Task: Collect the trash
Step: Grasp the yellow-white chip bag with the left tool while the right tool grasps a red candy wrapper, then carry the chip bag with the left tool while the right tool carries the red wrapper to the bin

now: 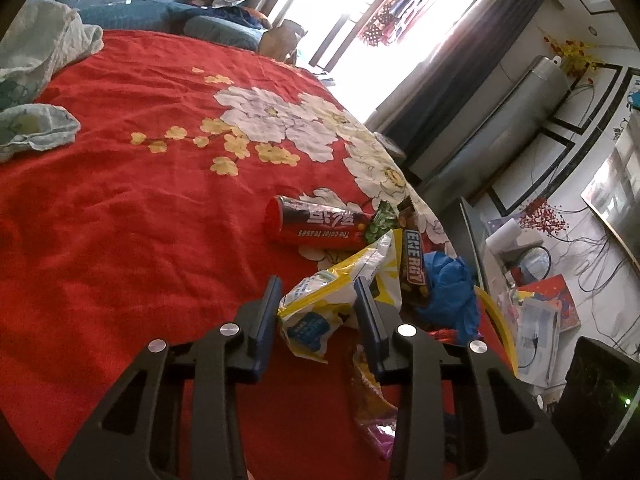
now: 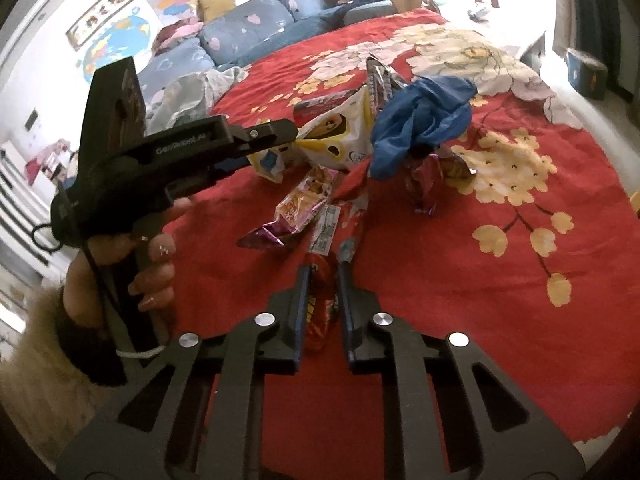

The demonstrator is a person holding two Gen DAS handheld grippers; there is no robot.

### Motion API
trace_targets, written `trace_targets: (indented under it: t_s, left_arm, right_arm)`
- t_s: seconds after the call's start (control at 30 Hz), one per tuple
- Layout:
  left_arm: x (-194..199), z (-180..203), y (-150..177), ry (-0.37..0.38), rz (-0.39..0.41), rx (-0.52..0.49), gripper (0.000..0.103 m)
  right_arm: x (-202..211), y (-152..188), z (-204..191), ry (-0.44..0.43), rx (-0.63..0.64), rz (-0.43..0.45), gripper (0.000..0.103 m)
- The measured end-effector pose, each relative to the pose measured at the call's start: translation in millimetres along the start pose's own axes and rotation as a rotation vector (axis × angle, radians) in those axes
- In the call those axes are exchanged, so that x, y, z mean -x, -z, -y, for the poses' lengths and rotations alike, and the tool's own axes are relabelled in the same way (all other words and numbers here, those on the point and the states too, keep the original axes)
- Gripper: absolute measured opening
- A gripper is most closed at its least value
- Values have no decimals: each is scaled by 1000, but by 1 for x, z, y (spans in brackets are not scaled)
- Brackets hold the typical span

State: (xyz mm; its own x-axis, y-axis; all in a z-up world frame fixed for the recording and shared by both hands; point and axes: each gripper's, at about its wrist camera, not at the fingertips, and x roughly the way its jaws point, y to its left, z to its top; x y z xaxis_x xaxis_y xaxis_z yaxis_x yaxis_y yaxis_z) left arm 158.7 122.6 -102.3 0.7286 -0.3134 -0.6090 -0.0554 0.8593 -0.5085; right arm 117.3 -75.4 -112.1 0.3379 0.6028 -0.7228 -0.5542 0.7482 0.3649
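Nearest, the right gripper (image 2: 322, 276) has its jaws clamped on a red wrapper (image 2: 320, 300) lying on the bed (image 2: 460, 300), likely to lift it. Beyond, the left gripper (image 1: 316, 300) pinches a yellow-and-white snack bag (image 1: 320, 312) from the litter pile, with a blue glove (image 2: 420, 120) farther back

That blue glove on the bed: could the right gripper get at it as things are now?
Probably not right away: the right gripper is shut on a red wrapper. The blue glove lies uncovered farther up the pile, so it would need emptying first.
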Motion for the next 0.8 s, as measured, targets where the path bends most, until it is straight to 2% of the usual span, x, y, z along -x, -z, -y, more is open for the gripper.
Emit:
trace_targets:
  t_s: [0.4,0.8]
  left_arm:
    - [38,21,-11,5,110,-62,34]
    - [59,50,-14,37,166,-113,34]
  right_arm:
    - [25,1,-7,11,69,43,8]
    - [64,-14,-4,53,99,152,7]
